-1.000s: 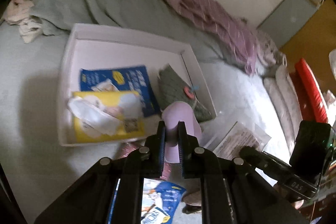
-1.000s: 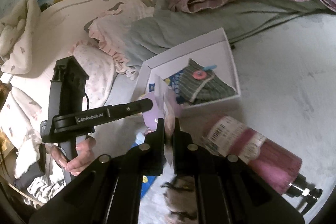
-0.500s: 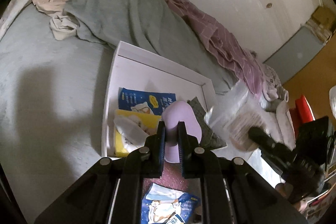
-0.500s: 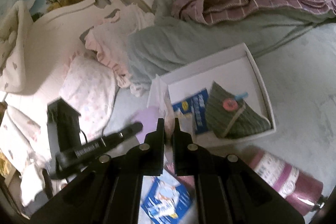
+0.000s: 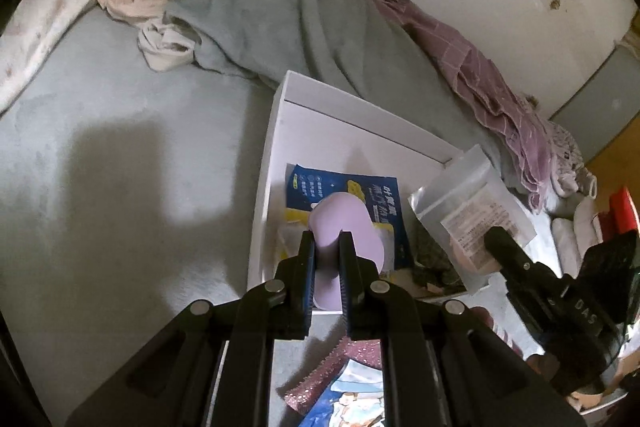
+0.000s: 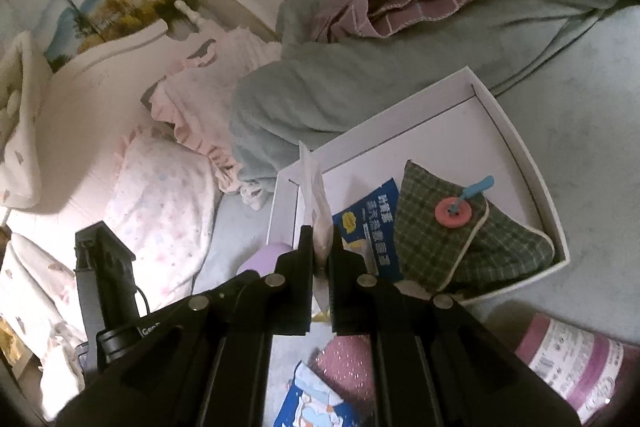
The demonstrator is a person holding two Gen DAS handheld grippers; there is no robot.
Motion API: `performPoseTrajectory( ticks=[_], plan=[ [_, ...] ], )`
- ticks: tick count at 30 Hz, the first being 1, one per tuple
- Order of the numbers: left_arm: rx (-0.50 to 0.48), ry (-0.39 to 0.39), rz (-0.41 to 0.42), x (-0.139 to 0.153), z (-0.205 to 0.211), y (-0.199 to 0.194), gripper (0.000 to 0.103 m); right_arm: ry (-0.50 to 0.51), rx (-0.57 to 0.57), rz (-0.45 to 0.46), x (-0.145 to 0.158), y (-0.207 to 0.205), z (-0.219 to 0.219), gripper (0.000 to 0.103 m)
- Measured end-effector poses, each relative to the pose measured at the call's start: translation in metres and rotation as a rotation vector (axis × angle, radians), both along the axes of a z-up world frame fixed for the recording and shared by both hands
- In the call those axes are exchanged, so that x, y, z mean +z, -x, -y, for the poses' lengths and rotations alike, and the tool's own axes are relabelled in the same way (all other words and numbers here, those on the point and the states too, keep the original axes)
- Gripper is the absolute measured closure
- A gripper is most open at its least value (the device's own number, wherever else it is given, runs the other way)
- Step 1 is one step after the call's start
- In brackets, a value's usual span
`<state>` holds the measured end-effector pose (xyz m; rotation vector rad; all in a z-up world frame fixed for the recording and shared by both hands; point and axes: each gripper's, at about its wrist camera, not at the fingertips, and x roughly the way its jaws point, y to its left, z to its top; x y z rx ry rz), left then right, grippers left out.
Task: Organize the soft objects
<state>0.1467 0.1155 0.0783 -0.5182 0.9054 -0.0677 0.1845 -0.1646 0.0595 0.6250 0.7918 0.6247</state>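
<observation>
A white tray (image 5: 276, 131) lies on the grey bed and also shows in the right wrist view (image 6: 516, 147). It holds a blue packet (image 5: 344, 191), a yellow packet and a green plaid pouch (image 6: 460, 247). My left gripper (image 5: 326, 247) is shut on a lilac soft pad (image 5: 340, 219), held above the tray's near left part. My right gripper (image 6: 320, 247) is shut on a clear plastic pouch (image 6: 314, 195), which also shows in the left wrist view (image 5: 468, 203), held above the tray's near edge.
A grey-green blanket (image 5: 280, 7) and a purple checked cloth (image 5: 472, 67) lie beyond the tray. A pink pillow (image 6: 160, 195) lies left. A glittery pink item (image 5: 336, 371) and a blue packet (image 6: 316, 399) lie below the grippers. A purple bottle (image 6: 576, 359) lies right.
Both grippers rose and moved forward over the tray, carrying the lilac pad and the clear pouch. The pouch now hangs above the tray's near edge.
</observation>
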Motion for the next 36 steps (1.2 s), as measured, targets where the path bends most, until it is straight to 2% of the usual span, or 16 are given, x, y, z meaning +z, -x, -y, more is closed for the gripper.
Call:
performPoseTrajectory(
  ticks=[2,5,10,13,15,20,23,25,29,31,33,35,36],
  plan=[
    [0.012,-0.012,-0.021,-0.005,0.001,-0.002,0.093,-0.015,-0.012,-0.006,-0.003,-0.001,-0.001,0.095],
    [0.036,-0.079,-0.064,-0.011,0.004,-0.007,0.093,0.000,-0.033,-0.018,-0.009,-0.002,-0.006,0.095],
    [0.046,-0.078,-0.073,-0.012,0.002,-0.006,0.093,0.160,-0.105,-0.012,-0.010,0.002,-0.019,0.095],
    [0.052,-0.072,-0.071,-0.010,0.001,-0.006,0.093,0.295,-0.155,0.035,-0.004,0.009,-0.029,0.095],
    [0.053,-0.073,-0.068,-0.009,0.001,-0.005,0.093,0.347,-0.162,0.051,-0.004,0.011,-0.036,0.095],
    [0.058,-0.076,-0.076,-0.009,0.000,-0.005,0.093,0.351,-0.098,-0.019,-0.023,0.002,-0.049,0.095],
    [0.059,-0.065,-0.075,-0.007,-0.002,-0.004,0.093,0.234,-0.024,-0.127,-0.042,-0.006,-0.049,0.095],
    [0.059,-0.066,-0.071,-0.006,-0.002,-0.004,0.093,0.184,-0.007,-0.142,-0.046,-0.007,-0.046,0.095],
    [0.057,-0.074,-0.075,-0.007,0.000,-0.005,0.092,0.192,0.012,-0.167,-0.046,-0.009,-0.043,0.095],
    [0.058,-0.077,-0.084,-0.008,0.001,-0.006,0.088,0.220,0.016,-0.191,-0.043,-0.011,-0.044,0.094],
    [0.067,-0.077,-0.096,-0.009,0.000,-0.006,0.081,0.255,0.020,-0.203,-0.040,-0.011,-0.044,0.087],
    [0.066,-0.070,-0.100,-0.007,-0.001,-0.006,0.073,0.269,0.020,-0.200,-0.034,-0.009,-0.041,0.069],
    [0.069,-0.072,-0.104,-0.006,-0.002,-0.005,0.071,0.272,0.019,-0.193,-0.030,-0.008,-0.039,0.052]
  ],
)
